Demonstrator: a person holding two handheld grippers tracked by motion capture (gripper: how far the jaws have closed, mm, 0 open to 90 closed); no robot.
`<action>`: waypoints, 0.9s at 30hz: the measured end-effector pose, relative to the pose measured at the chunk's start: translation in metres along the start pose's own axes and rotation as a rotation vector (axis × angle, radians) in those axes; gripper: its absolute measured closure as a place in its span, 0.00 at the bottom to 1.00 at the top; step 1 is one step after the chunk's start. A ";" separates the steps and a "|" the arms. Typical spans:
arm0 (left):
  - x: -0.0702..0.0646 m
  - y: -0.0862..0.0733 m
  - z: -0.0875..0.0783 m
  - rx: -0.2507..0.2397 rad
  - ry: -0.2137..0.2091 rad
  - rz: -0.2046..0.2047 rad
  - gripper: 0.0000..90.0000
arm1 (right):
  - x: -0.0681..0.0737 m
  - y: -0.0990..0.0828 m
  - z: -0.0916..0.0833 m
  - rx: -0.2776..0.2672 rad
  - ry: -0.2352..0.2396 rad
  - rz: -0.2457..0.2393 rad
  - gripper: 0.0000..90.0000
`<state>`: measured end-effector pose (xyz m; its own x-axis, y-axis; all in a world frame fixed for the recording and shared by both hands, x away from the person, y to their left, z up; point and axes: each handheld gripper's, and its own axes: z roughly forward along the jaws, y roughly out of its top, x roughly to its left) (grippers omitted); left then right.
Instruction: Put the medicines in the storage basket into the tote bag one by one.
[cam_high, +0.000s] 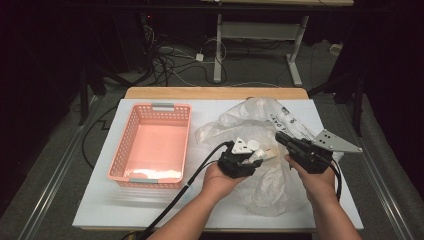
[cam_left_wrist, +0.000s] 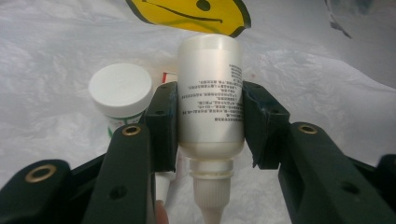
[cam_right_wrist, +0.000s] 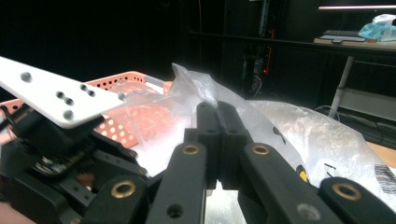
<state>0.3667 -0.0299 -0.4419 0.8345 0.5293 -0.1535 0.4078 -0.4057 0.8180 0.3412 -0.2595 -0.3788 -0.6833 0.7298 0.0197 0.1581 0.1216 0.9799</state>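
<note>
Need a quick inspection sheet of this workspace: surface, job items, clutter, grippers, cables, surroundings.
Surface: white table top with a wooden strip along its far edge.
Job's things: white squeeze bottle with printed text, nozzle pointing toward the camera; clear plastic bag, crumpled; pink basket to its left, no items seen in it.
Clutter: white-capped jar beside the bottle, on the bag.
Grippers: left gripper shut on the bottle's body; right gripper shut, pinching a fold of the bag.
Cables: black cable trails from the left gripper off the near edge; tangle of floor cables beyond the table.
Surroundings: dark room, white desk legs behind.
</note>
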 end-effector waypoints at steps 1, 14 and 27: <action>0.000 0.000 0.004 0.005 -0.001 -0.002 0.64 | 0.000 0.000 0.000 -0.001 0.001 -0.003 1.00; -0.004 0.004 0.046 0.047 -0.050 -0.011 0.64 | -0.003 0.000 -0.002 -0.009 -0.004 -0.002 1.00; -0.005 0.003 0.051 0.044 -0.051 -0.011 0.58 | -0.003 -0.001 -0.002 -0.003 -0.005 0.000 1.00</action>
<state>0.3825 -0.0718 -0.4675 0.8470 0.4960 -0.1913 0.4322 -0.4331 0.7910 0.3416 -0.2637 -0.3792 -0.6801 0.7329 0.0188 0.1560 0.1196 0.9805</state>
